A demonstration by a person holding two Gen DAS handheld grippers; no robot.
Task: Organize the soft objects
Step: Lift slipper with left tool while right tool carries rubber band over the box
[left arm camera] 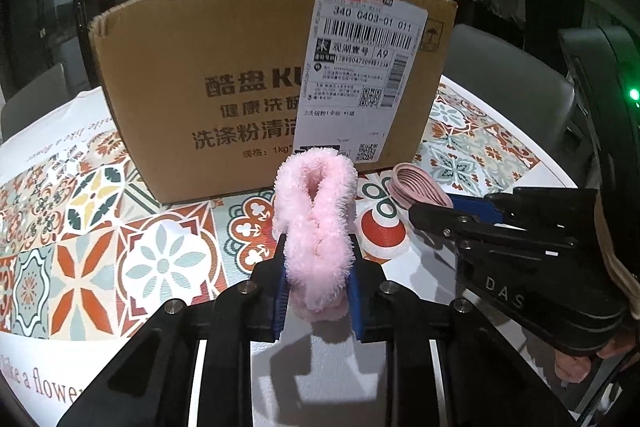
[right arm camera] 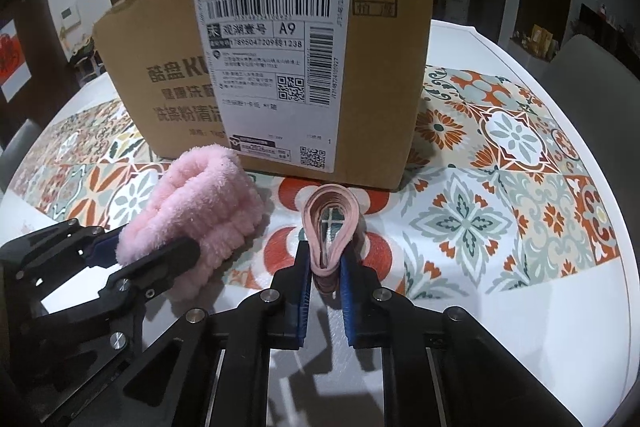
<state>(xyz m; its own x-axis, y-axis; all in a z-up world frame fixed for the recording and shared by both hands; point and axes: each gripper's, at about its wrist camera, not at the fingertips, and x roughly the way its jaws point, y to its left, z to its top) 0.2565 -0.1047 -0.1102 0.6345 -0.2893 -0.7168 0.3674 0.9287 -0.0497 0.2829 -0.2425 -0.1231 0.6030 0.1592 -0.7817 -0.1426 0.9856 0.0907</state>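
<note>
**Both my jaws pinched on soft pink things**

My left gripper has its blue pads pressed into a fluffy pink headband, squeezing the lower part so the loop bulges above the fingertips. It stands at the centre of my left view, in front of the cardboard box at twelve o'clock.

My right gripper is clamped nearly flat on a bundle of thin pink elastic bands. Their free end fans out into a teardrop loop past my fingertips, just short of the box's bottom edge.

From the left camera, the right gripper and its bands sit at three o'clock. From the right camera, the left gripper and headband sit at nine o'clock. The two objects are near each other but apart.

Both lie low over the patterned tablecloth. A white shipping label covers the box's near face. Whether either object touches the cloth, I cannot tell.
</note>
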